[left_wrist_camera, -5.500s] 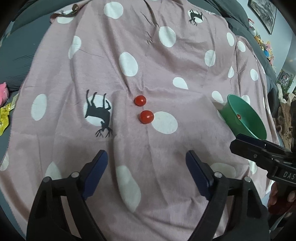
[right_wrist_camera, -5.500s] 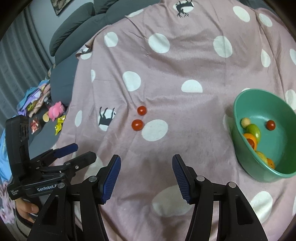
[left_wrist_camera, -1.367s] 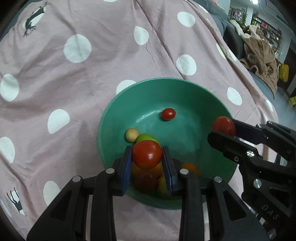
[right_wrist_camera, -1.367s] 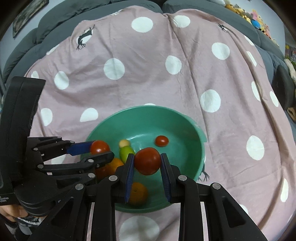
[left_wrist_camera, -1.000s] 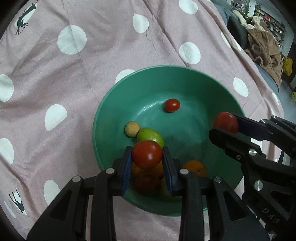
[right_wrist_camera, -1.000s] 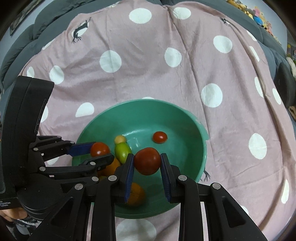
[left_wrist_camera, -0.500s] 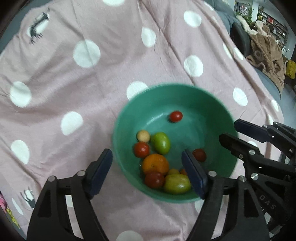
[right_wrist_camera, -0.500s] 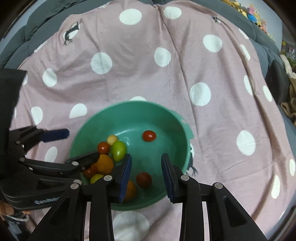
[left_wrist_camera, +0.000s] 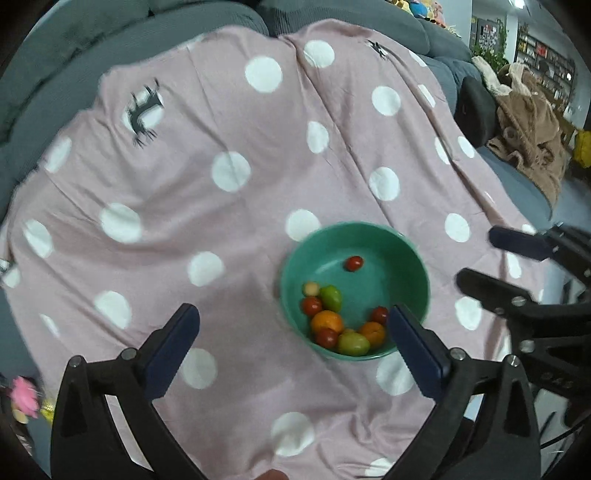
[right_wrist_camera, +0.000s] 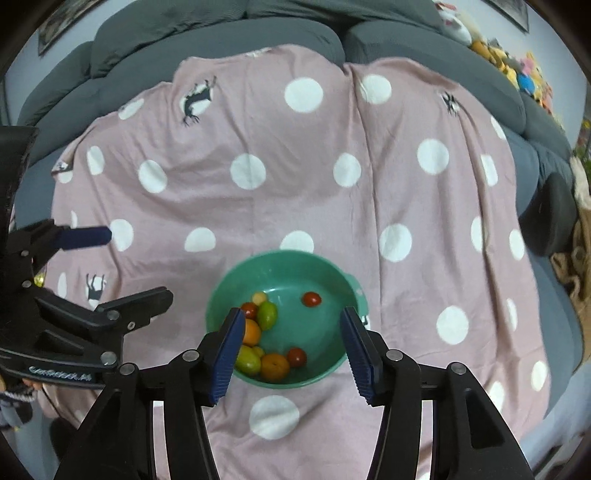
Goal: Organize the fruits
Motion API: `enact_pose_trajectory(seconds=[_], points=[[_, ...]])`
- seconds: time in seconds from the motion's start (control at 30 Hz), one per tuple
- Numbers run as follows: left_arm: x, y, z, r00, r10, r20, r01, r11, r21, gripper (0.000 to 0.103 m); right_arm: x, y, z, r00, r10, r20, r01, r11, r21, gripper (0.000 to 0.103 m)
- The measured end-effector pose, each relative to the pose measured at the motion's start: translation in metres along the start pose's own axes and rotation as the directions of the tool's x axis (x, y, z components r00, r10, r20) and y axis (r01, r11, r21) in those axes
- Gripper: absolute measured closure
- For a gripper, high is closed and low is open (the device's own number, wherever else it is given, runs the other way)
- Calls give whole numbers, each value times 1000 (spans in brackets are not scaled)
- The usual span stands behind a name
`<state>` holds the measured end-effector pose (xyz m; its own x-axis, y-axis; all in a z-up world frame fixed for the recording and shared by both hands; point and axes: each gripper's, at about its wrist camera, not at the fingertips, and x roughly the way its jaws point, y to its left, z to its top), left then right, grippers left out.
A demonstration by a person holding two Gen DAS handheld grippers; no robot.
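A green bowl (left_wrist_camera: 402,254) sits on the pink polka-dot cloth and holds several small fruits: red tomatoes, orange ones and green ones (left_wrist_camera: 330,297). The bowl also shows in the right wrist view (right_wrist_camera: 332,269). My left gripper (left_wrist_camera: 295,347) is open and empty, raised above the cloth to the left of and before the bowl. My right gripper (right_wrist_camera: 293,350) is open and empty, raised above the bowl's near side. Each gripper also shows at the edge of the other's view: the right one (left_wrist_camera: 495,258) and the left one (right_wrist_camera: 133,266).
The pink cloth (right_wrist_camera: 295,166) covers a grey sofa (right_wrist_camera: 221,33). A brown blanket (left_wrist_camera: 528,125) lies at the far right. A pink toy (left_wrist_camera: 24,395) lies at the left edge of the cloth.
Both grippers let their red tomatoes go into the bowl about half a second ago. Since then both have pulled up and back, and the right gripper's jaws have opened wider.
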<state>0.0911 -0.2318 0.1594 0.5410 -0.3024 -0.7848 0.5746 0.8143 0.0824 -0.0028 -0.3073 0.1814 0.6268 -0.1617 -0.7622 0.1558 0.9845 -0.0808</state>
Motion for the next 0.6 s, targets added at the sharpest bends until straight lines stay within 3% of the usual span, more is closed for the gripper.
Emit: enact_pose_trajectory(seconds=[0.23,0.6], points=[[-23,4,10,998,60,2,-60,998,-3,1,-23,-2,17,1000,-5,-24,5,1000,-26,49],[-27,-10,14,999,48,-9,-48,999,10,1,-30,-3,18,999,-6,-45,4,999,-36,49]])
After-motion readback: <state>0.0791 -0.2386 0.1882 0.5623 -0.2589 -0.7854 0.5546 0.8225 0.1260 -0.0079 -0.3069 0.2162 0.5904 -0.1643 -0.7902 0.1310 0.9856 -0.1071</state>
